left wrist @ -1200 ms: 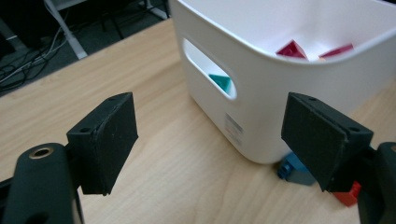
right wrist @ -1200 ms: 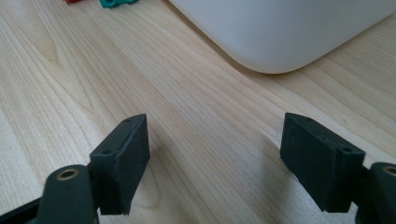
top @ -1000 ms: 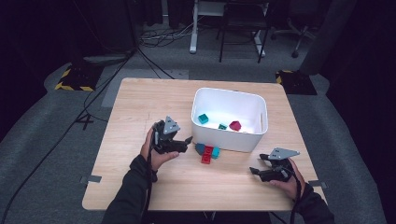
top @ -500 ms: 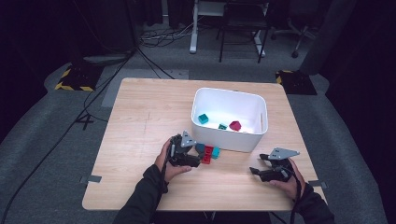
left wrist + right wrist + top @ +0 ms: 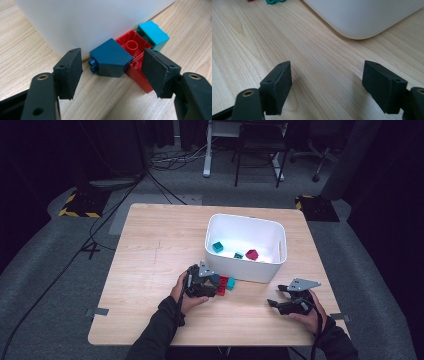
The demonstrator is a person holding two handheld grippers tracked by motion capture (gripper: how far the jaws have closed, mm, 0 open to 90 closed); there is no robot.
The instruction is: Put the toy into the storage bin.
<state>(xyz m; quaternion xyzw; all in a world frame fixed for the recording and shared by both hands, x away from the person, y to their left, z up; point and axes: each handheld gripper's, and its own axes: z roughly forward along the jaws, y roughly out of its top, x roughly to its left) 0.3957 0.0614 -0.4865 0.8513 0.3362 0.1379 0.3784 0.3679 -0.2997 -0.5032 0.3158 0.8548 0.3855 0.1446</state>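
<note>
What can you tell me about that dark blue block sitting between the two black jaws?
The dark blue block looks like glossy plastic, with a sloped top face and round studs poking out at its left side, so it seems tipped over. It lies on the wooden table close against the white bin, touching a red brick on its right. The left gripper has just been closing around it; its pads do not yet press it.

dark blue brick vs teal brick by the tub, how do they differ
The dark blue brick lies between the left gripper's open jaws, which have just been closing; the teal brick sits beyond them. The blue one lies on its side, studs pointing sideways, nearest the camera; the teal one lies behind the red brick. Both rest beside the white tub.
</note>
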